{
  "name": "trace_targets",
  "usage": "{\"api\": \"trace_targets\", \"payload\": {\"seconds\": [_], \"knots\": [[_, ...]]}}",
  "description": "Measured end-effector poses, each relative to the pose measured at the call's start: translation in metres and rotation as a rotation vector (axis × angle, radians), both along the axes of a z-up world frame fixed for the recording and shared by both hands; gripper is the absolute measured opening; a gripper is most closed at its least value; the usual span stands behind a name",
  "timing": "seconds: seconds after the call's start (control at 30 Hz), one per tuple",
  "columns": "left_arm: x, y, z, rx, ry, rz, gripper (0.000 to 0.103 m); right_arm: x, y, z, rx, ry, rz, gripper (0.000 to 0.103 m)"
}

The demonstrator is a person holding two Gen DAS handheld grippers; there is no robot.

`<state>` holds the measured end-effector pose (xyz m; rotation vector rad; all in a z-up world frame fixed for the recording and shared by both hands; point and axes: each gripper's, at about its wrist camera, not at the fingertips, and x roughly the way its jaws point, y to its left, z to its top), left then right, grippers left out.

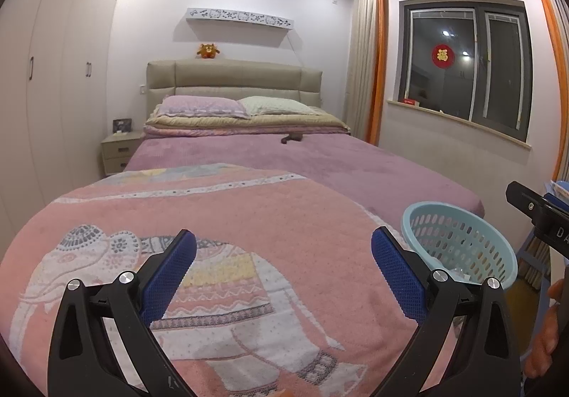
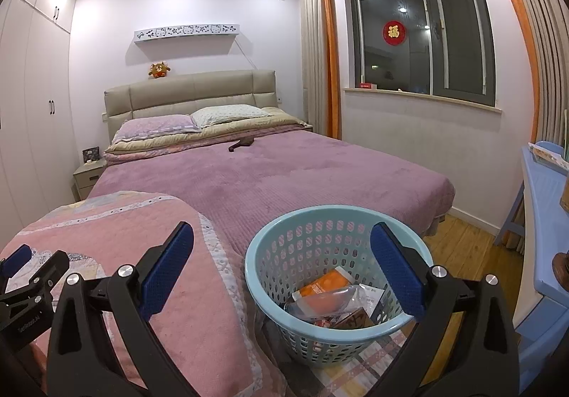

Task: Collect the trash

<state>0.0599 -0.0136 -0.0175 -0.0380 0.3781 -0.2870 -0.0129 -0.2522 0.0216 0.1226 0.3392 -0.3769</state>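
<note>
A light blue perforated basket sits at the bed's near right corner and holds several wrappers: an orange packet, clear plastic and a dark box. In the left wrist view the same basket lies to the right of my left gripper. My left gripper hovers open over the pink elephant blanket, nothing between its blue pads. My right gripper is open too, its right finger above the basket's rim. The left gripper's body shows at the lower left of the right wrist view.
A purple bedspread covers the bed, with a small dark object near the pillows. A nightstand stands left of the bed, wardrobes along the left wall. A blue table and wooden floor lie to the right, below the window.
</note>
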Motion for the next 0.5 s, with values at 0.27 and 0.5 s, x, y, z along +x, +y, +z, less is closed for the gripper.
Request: {"api": "trace_targets", "payload": {"seconds": [0.27,0.5], "knots": [[0.0001,0.0034,0.0019,-0.022,0.013,0.012,0.096,0.0012,-0.0003,-0.0019,0.003,0.006,-0.001,0.095],[-0.0021,0.0002,0.0027,-0.011,0.004,0.011,0.096,0.0015,-0.0014,-0.0037,0.003,0.014,-0.011,0.095]]}}
